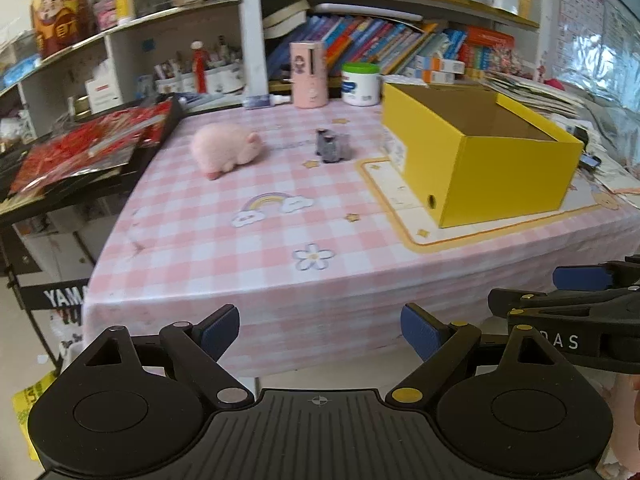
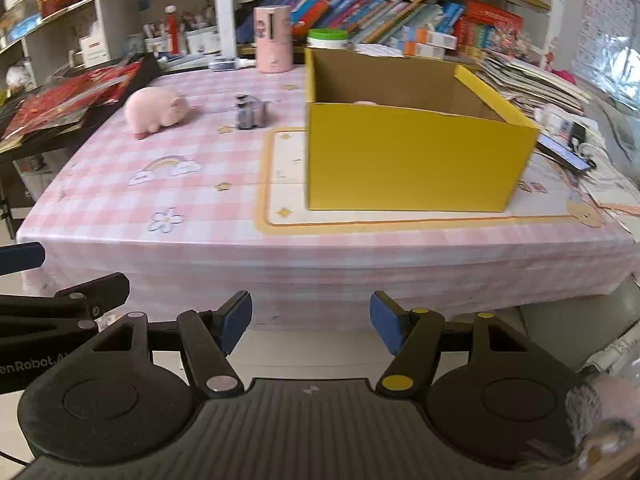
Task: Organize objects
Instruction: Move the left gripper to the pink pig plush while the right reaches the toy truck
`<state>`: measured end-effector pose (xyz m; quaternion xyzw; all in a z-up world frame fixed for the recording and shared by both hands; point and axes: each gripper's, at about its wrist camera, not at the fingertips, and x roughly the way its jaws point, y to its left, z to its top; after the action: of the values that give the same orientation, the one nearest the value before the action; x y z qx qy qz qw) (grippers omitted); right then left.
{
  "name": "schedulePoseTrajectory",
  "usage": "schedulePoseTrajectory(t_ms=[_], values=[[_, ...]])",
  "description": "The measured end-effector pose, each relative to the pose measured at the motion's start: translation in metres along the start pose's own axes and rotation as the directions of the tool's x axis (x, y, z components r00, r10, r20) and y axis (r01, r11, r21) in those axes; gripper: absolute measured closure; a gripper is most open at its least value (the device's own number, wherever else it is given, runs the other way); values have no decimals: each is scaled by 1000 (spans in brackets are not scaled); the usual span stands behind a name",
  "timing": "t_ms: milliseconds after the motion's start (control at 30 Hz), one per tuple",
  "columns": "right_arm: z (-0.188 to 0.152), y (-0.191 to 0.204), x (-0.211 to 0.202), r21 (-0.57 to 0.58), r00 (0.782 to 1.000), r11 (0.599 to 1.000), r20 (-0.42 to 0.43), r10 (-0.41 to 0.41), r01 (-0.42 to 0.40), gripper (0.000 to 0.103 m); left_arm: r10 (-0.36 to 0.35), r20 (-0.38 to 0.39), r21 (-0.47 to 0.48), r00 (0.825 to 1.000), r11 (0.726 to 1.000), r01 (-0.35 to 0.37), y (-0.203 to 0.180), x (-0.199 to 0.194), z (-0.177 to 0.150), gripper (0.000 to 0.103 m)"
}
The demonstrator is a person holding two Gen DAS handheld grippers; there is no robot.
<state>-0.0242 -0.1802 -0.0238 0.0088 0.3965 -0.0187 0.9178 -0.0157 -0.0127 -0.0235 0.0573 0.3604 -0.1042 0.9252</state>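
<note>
Both tongs empty | pig far ahead | box right

Bare tablecloth in front; yellow box blocks the right side.

Two handheld grippers were held side by side, both tilted downward. The left gripper had its blue-padded jaws spread wide with nothing between them. The right gripper stood just beside it, its jaws parted less widely and also empty. A bit of hand showed at its right edge.
</note>
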Motion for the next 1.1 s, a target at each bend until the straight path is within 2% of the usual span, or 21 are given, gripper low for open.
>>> schedulePoseTrajectory(t_ms=[500, 800, 1100], values=[[18, 57, -11, -101, 995, 993, 75, 60, -52, 39, 77, 85, -97, 993, 993, -68, 53, -22, 6, 13], [28, 70, -2, -128, 995, 990, 71, 76, -67, 39, 91, 75, -129, 993, 988, -81, 68, -13, 10, 13], [49, 74, 32, -141, 995, 986, 46, 94, -87, 39, 109, 48, -136, 993, 986, -101, 78, 17, 28, 13]])
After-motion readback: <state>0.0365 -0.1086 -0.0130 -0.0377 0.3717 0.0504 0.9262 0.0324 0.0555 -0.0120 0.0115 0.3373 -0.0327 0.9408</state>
